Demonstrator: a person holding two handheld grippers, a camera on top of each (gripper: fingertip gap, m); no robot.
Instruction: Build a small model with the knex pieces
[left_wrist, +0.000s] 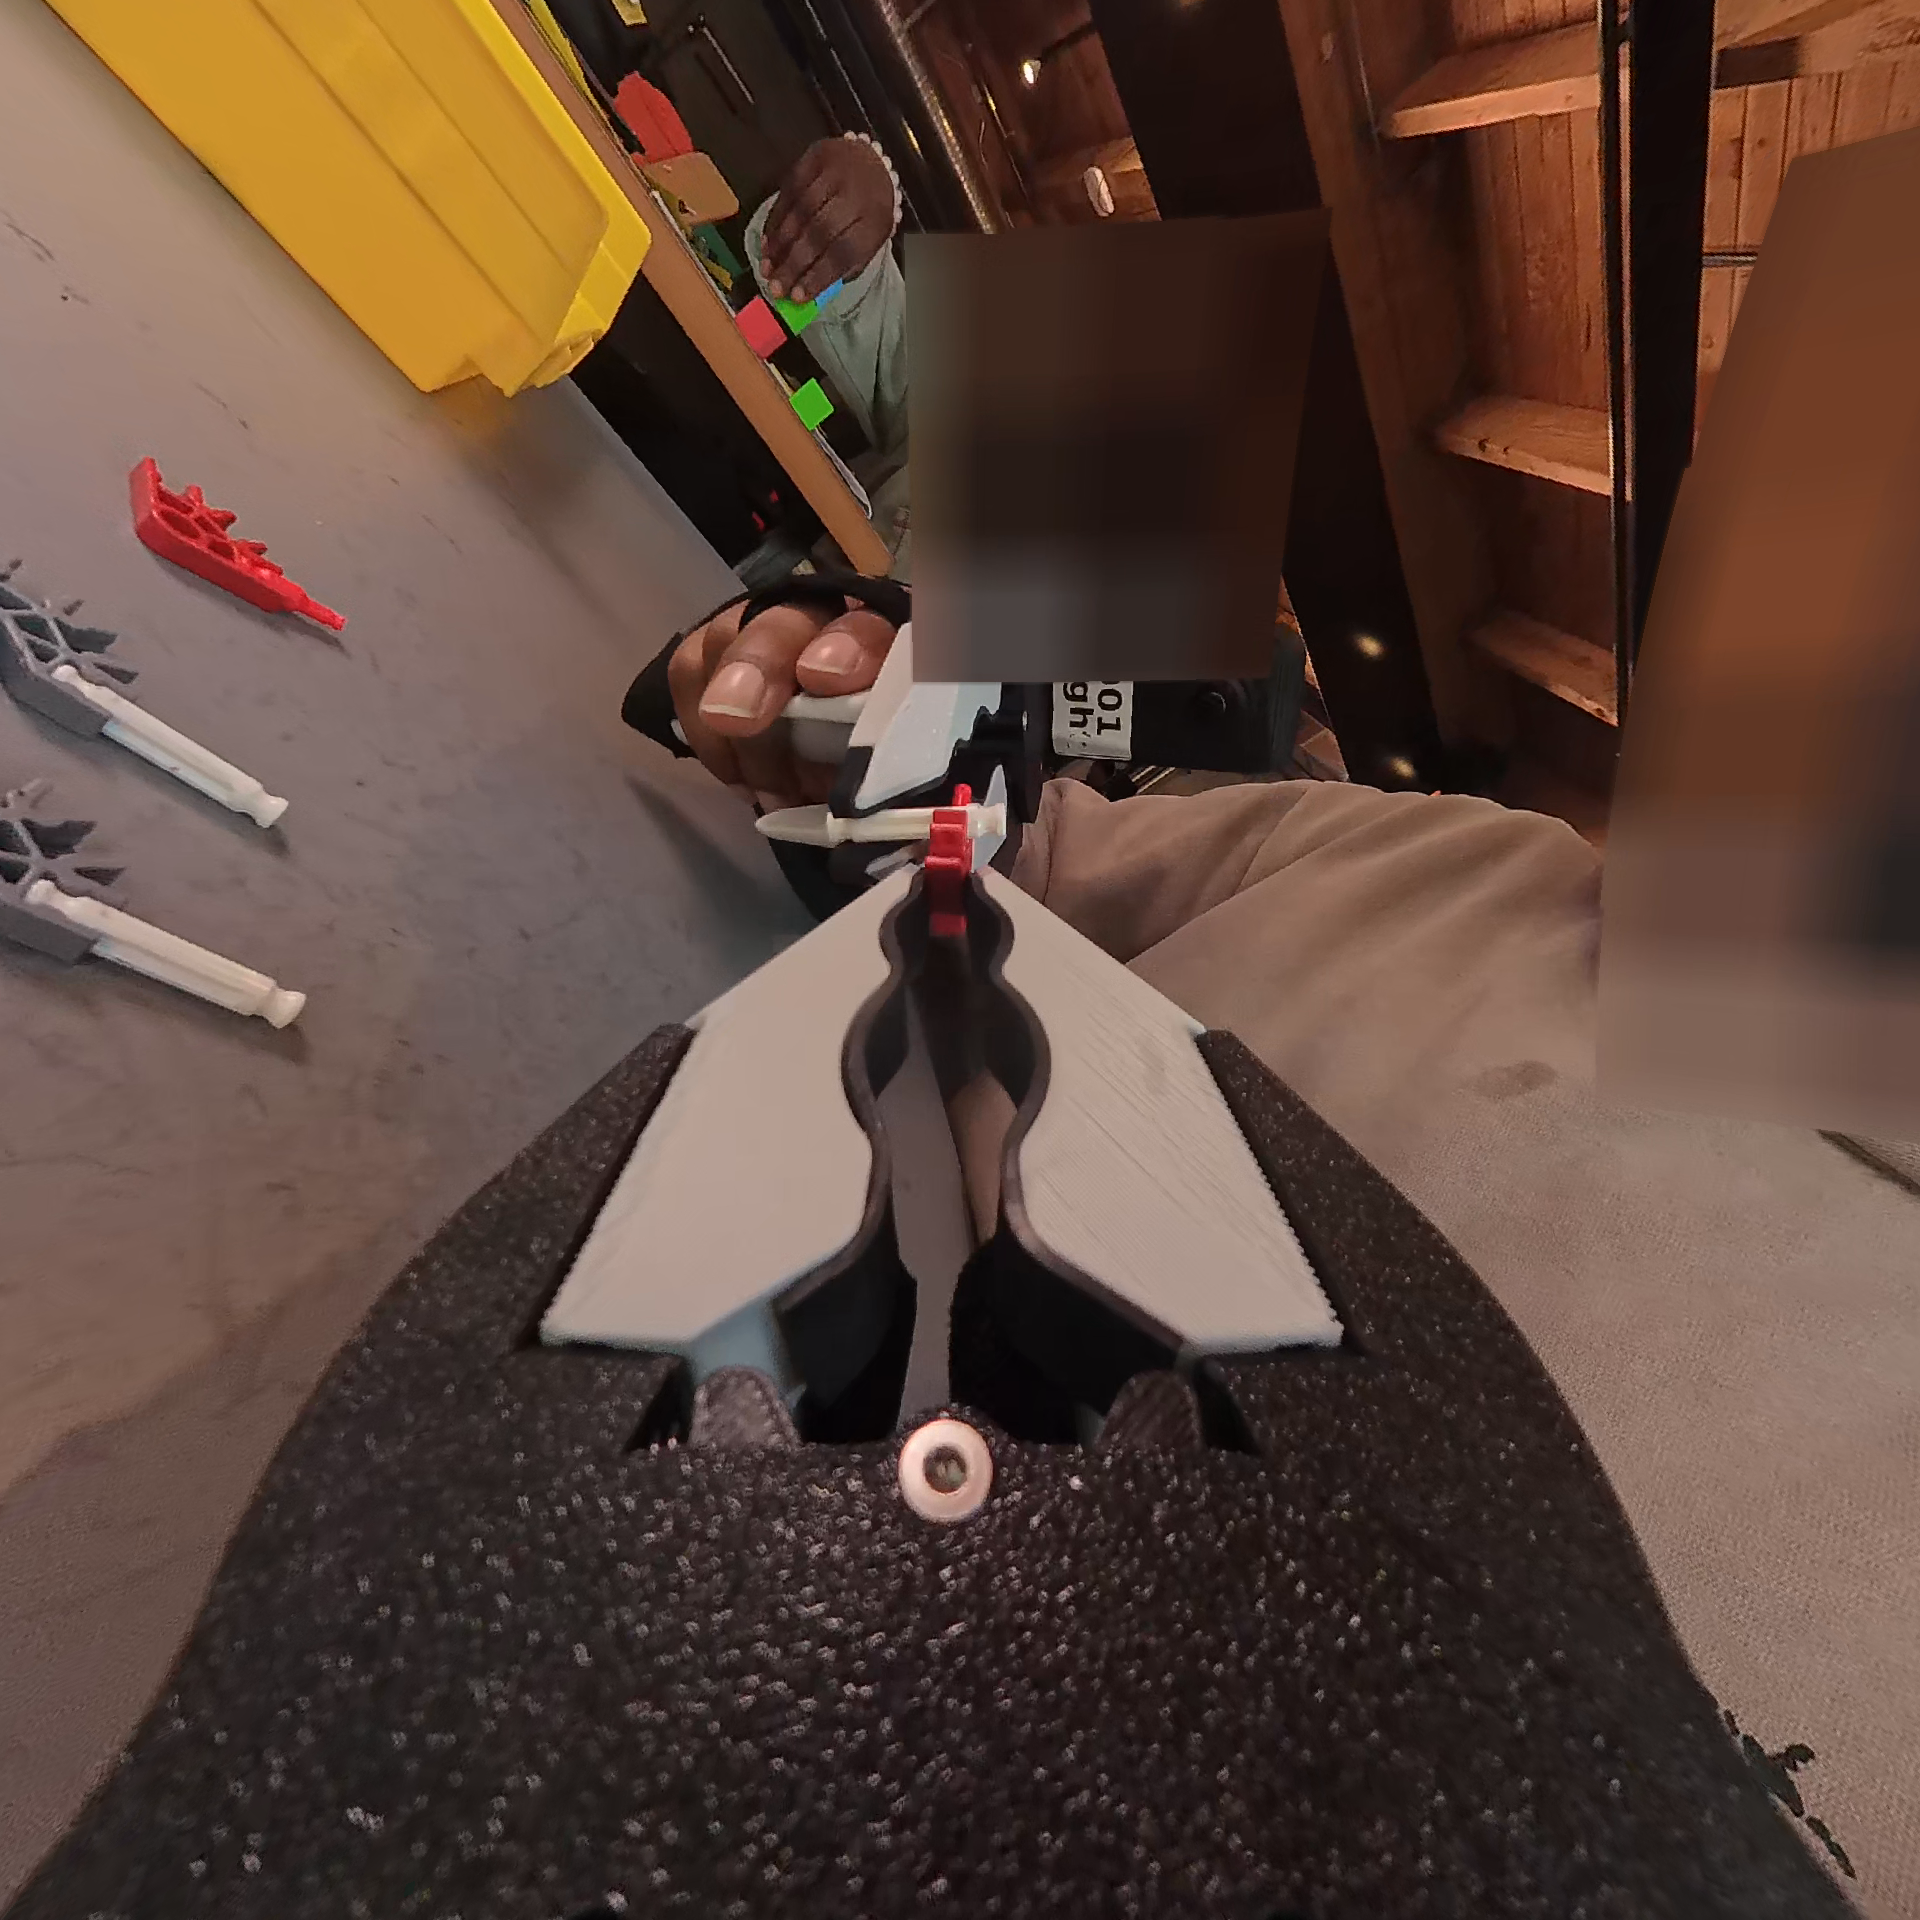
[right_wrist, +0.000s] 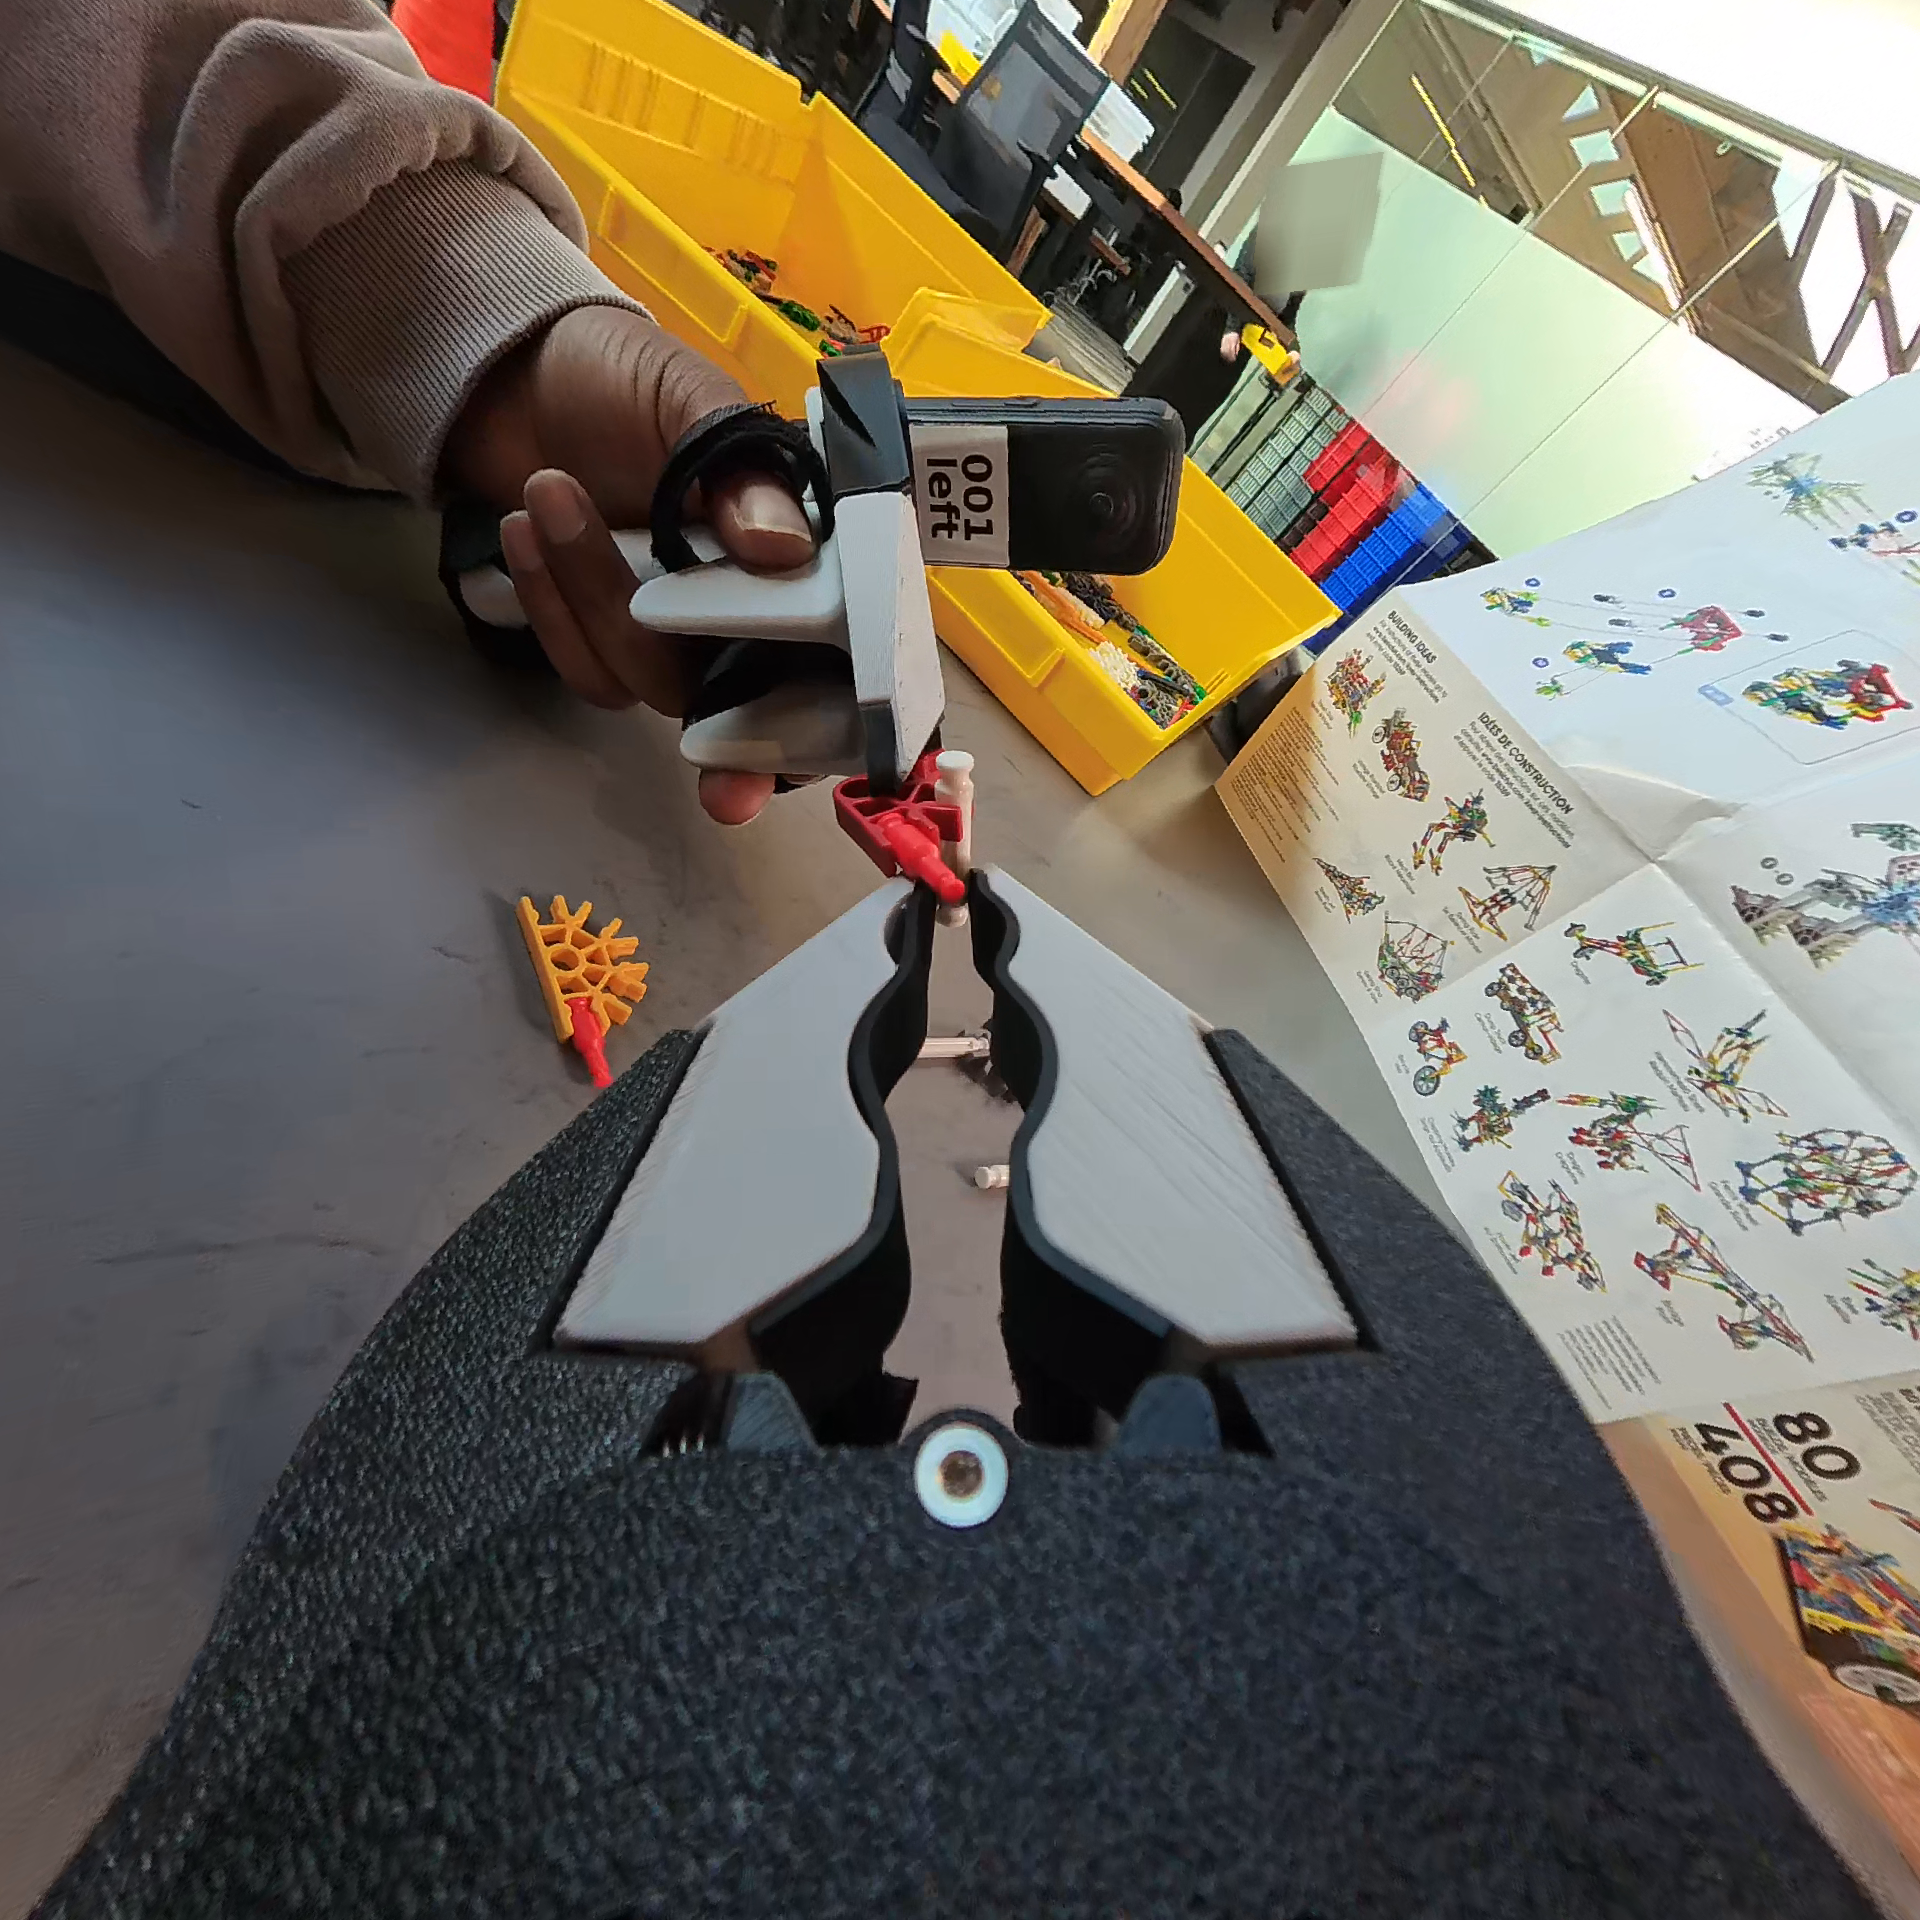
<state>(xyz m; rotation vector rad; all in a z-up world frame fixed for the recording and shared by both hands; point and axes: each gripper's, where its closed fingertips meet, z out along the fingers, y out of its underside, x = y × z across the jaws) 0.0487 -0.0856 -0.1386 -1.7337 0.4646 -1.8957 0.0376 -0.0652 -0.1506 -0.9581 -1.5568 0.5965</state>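
Right wrist view shows my right gripper (right_wrist: 953, 902) pinching a white stick (right_wrist: 954, 790), while my left gripper (right_wrist: 902, 774) squeezes a red piece (right_wrist: 883, 812) above the grey surface (right_wrist: 260, 1039).

grippers 2 (left_wrist: 945, 883) (right_wrist: 951, 899) | yellow bins 2 (right_wrist: 727, 187) (right_wrist: 1143, 623) | grey connectors 2 (left_wrist: 42, 655) (left_wrist: 42, 894)

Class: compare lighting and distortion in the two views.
Left wrist view: dim, warm background, table evenly lit, wide-angle bending at the edges. Right wrist view: bright daylight, windows washed out, glare on the paper sheet, and the same curved edges.
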